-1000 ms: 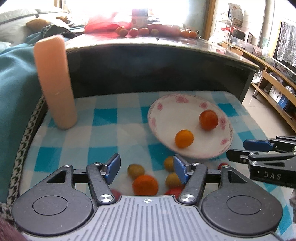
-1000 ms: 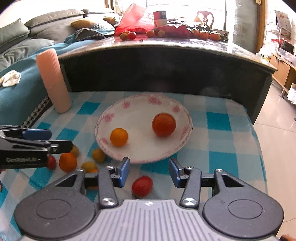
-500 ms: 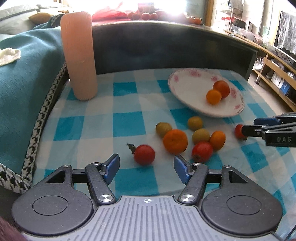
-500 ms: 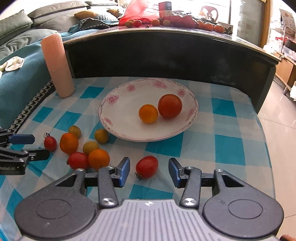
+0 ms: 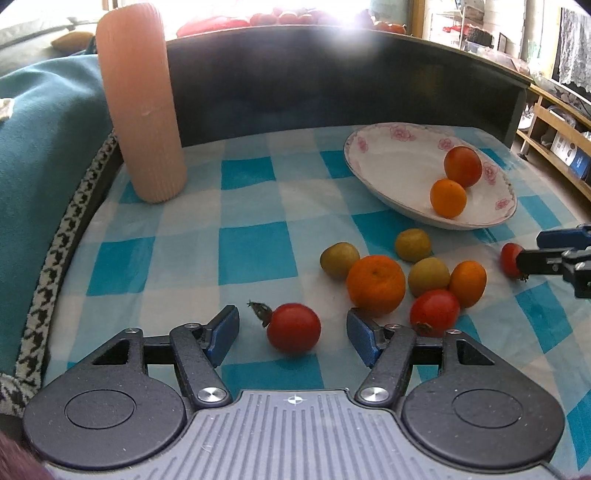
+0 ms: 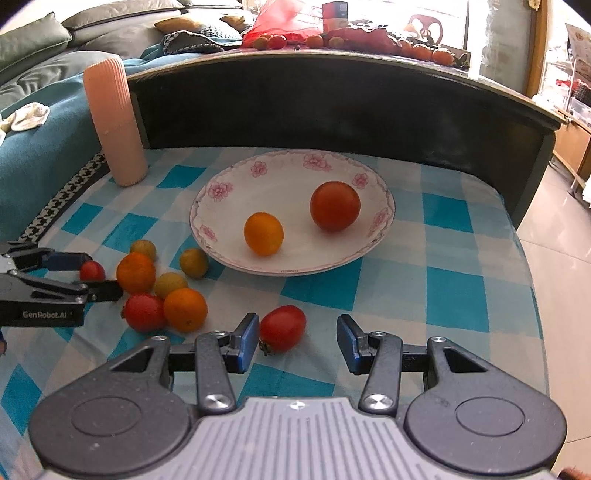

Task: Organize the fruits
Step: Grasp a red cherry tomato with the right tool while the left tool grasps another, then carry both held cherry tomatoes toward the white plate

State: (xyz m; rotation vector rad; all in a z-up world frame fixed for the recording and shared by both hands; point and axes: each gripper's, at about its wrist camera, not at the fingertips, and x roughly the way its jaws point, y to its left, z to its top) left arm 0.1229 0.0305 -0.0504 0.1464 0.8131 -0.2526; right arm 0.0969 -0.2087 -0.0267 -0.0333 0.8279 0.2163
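My left gripper (image 5: pixel 291 332) is open low over the checked cloth, and a stemmed red tomato (image 5: pixel 293 328) lies between its fingers. Just right of it is a cluster of loose fruit: a big orange (image 5: pixel 375 284), a red tomato (image 5: pixel 434 313) and small yellow-green ones. The white flowered plate (image 5: pixel 399 166) holds a small orange (image 5: pixel 448 197) and a red tomato (image 5: pixel 463 166). My right gripper (image 6: pixel 298 338) is open too, with an oblong red tomato (image 6: pixel 282 328) between its fingers, close to the left one. The plate (image 6: pixel 288 192) lies beyond it.
A tall pink ribbed cylinder (image 5: pixel 142 103) stands at the cloth's back left corner. A dark raised board (image 6: pixel 332 103) walls the back, with more fruit and a red bag (image 6: pixel 295 33) on the surface above. A teal blanket (image 5: pixel 37 166) borders the left; floor lies to the right.
Both grippers drew back from the plate and dropped low over the cloth. Each now has a red tomato between its open fingers. The small orange in the plate shifted nearer the tomato.
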